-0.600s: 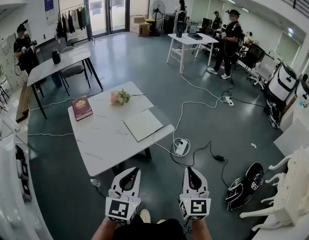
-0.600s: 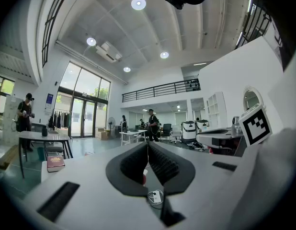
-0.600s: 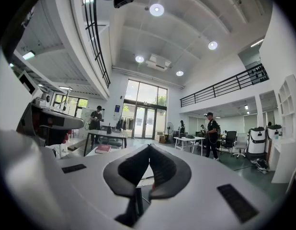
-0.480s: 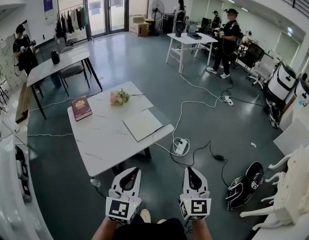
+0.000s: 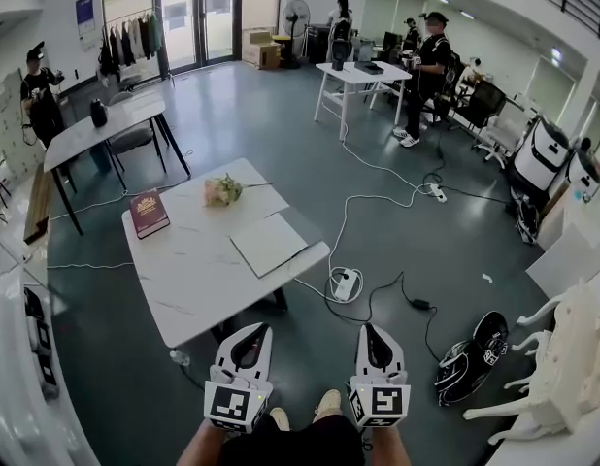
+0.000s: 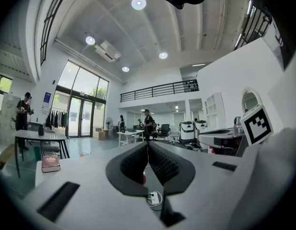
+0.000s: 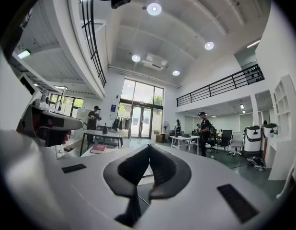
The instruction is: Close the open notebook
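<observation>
Grey floor surrounds the white marble table (image 5: 193, 280) at the hall's centre, where the notebook (image 5: 269, 244) lies flat near its right edge, with a red book (image 5: 148, 212) at far left and flowers (image 5: 222, 191) beyond. You hold the left gripper (image 5: 263, 330) and right gripper (image 5: 366, 328) level, short of the table, both clenched on nothing.

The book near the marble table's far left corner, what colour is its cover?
The book has a dark red, maroon cover. It shows best in the head view.
</observation>
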A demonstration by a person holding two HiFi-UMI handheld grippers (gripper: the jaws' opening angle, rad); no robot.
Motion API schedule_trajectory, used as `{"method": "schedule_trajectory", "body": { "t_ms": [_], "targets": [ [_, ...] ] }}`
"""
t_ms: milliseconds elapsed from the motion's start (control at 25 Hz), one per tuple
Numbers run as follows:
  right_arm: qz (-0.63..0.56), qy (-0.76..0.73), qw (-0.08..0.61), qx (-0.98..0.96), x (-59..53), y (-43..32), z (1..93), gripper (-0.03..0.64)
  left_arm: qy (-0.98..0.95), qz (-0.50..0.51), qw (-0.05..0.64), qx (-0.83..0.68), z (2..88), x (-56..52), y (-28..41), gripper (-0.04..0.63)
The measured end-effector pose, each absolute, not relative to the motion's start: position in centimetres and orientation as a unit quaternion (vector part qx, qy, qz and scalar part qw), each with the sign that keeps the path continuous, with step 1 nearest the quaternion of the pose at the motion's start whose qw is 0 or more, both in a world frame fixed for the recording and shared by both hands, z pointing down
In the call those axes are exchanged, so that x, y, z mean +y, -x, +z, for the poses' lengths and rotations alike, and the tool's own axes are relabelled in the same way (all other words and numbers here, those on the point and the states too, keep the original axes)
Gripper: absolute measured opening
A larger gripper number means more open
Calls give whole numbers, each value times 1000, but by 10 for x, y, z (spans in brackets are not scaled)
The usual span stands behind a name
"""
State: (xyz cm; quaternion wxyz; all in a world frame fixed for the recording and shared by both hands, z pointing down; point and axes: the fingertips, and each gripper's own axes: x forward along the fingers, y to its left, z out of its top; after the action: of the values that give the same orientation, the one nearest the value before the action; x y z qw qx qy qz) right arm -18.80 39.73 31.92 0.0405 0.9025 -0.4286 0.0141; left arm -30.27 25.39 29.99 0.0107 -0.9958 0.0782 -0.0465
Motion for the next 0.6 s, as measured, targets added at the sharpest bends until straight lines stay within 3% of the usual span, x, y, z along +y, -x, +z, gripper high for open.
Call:
{"method": "schedule_trajectory", "body": {
  "t_ms": [320,600],
  "targets": [
    [20,-899,39,-435,388,129,332,17,995,-54,12,88,306,246,241,25],
    [29,-887,35,-460,361,28,341,17,993,-52,9,110,313,227,149,25]
  ]
}}
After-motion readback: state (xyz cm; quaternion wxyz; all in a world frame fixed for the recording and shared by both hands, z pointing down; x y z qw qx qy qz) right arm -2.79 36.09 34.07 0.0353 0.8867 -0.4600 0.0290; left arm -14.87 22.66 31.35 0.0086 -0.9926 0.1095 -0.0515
